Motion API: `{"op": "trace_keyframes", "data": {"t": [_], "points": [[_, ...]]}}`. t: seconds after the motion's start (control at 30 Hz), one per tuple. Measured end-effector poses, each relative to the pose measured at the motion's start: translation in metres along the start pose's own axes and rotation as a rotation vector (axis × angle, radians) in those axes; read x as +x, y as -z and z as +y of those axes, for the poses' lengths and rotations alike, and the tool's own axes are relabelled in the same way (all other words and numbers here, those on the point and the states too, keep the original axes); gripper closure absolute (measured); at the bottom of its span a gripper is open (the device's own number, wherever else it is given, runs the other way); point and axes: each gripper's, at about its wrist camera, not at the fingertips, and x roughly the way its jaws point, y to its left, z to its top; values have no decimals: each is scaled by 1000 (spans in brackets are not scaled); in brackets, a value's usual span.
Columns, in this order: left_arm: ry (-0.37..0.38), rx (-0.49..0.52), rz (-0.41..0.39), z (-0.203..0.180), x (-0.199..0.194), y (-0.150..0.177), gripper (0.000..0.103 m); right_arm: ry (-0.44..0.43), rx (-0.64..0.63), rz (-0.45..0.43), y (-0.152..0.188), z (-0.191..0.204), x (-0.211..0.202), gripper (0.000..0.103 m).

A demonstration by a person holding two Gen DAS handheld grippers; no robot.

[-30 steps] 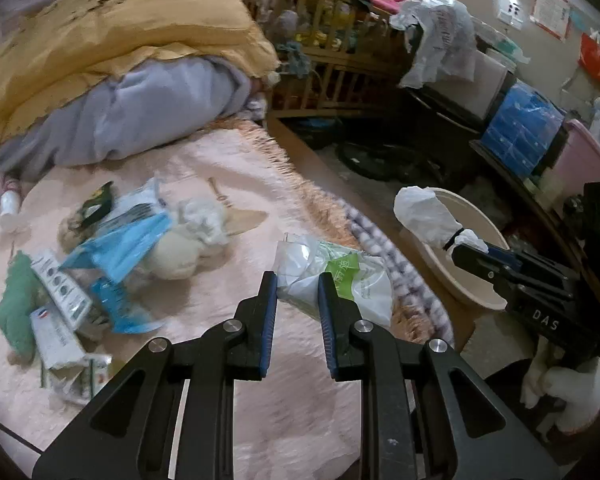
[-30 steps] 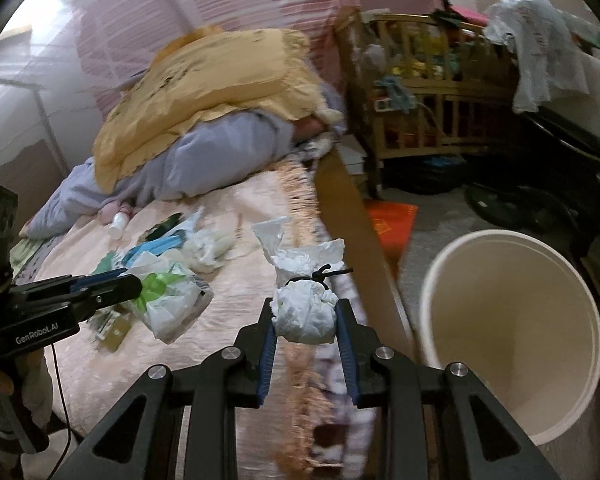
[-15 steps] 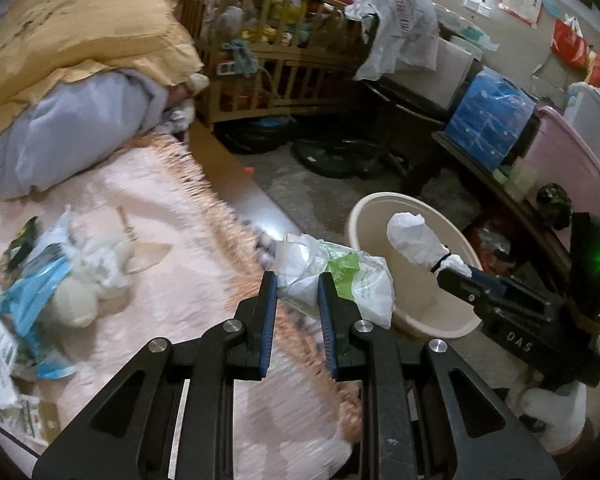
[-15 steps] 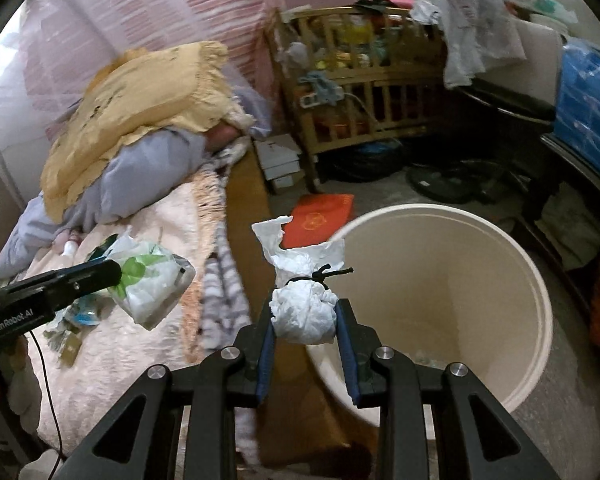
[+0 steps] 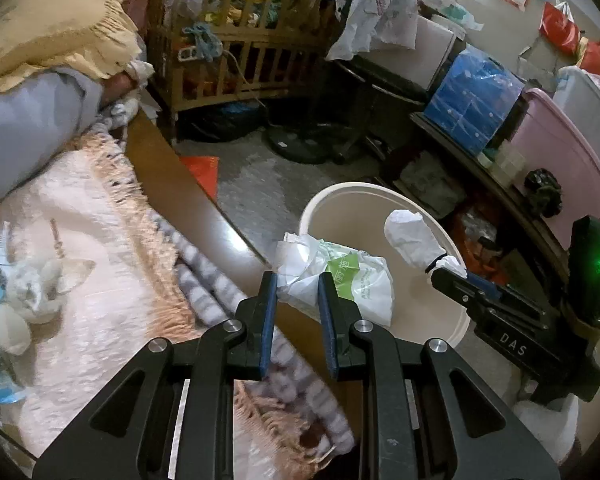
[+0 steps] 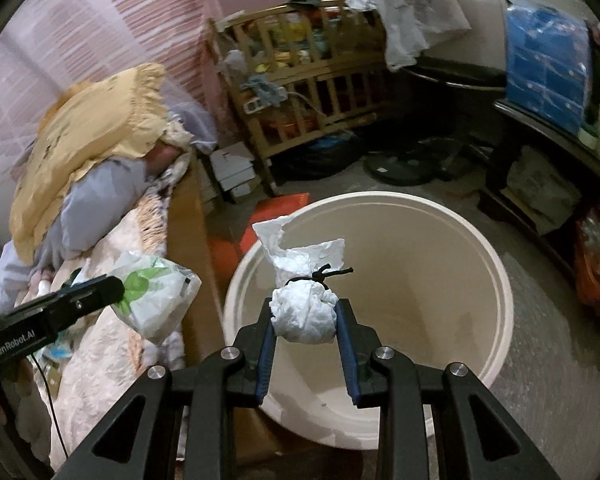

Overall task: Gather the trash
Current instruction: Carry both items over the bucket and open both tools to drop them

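My left gripper [image 5: 296, 286] is shut on a crumpled white plastic bag with green print [image 5: 340, 276], held at the near rim of the cream bin [image 5: 456, 320]. In the right wrist view the same bag [image 6: 156, 296] hangs beside the bin's left rim. My right gripper [image 6: 304, 312] is shut on a white tied paper bundle with a black knot [image 6: 304, 312], over the open mouth of the bin [image 6: 420, 264]. From the left wrist view that bundle [image 5: 412, 236] juts up from the right gripper [image 5: 460, 276] above the bin.
The bed with a pink blanket [image 5: 80, 280] and leftover litter [image 5: 4, 300] lies on the left, its wooden edge [image 5: 204, 216] beside the bin. A wooden crib [image 6: 300, 80], a fan base [image 6: 400, 168], a dark shelf [image 5: 500, 200] and a red packet [image 5: 202, 170] ring the floor.
Both grippers have swung rightward from over the bed to the bin, each still holding its load. The bin now fills the right wrist view.
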Motion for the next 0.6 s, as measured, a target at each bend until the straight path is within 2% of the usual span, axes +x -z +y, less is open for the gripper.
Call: {"op": "trace_keyframes", "data": {"t": [0.23, 0.4, 0.47, 0.5, 0.53, 0.6], "points": [[15, 6, 16, -14, 22, -8, 85, 27, 72, -18, -1, -19, -2, 76], [54, 9, 16, -21, 33, -9, 82, 42, 112, -20, -2, -28, -1, 72], [74, 6, 18, -21, 36, -9, 72, 45, 126, -19, -2, -31, -1, 62], [77, 3, 24, -21, 37, -8, 56, 50, 135, -22, -2, -32, 0, 59], [78, 0, 27, -19, 38, -7, 49, 56, 148, -26, -2, -34, -1, 55], [77, -2, 28, -18, 37, -6, 49, 52, 156, -23, -2, -35, 1, 54]]}}
